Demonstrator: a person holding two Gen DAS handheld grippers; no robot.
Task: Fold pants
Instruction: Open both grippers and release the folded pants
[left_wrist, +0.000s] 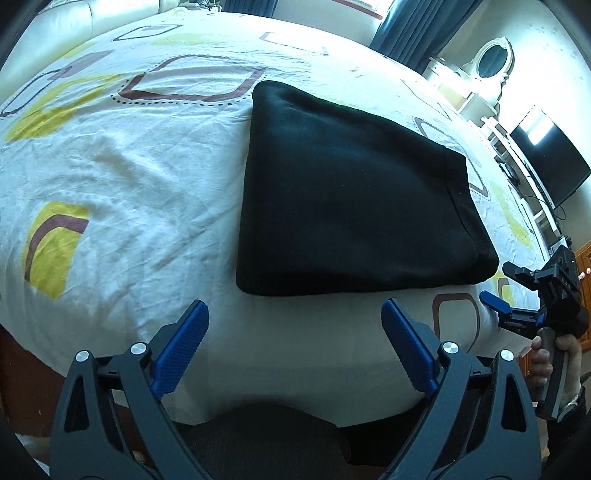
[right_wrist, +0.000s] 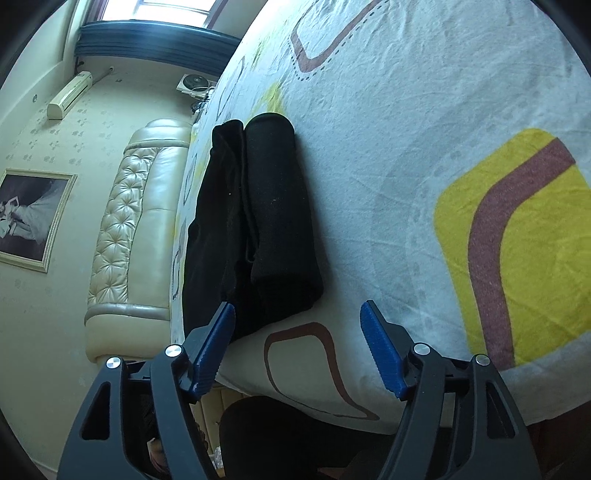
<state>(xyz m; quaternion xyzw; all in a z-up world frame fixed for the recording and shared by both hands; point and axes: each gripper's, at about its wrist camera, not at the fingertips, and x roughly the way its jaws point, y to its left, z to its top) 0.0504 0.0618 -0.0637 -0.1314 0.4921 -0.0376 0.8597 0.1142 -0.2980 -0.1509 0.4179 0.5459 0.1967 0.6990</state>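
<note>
Pants (left_wrist: 351, 192) folded, flat on bedsheet (left_wrist: 129, 166)

bare bedsheet (left_wrist: 122, 177) lies open left of the folded black pants (left_wrist: 354, 199), the bed's only obstacle; the padded headboard (right_wrist: 147, 229) closes the far side.

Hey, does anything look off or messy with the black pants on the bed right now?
Nothing stands out. The black pants lie folded in a compact stack on the patterned bedsheet, edges fairly even. Both grippers are open and clear of them.
</note>
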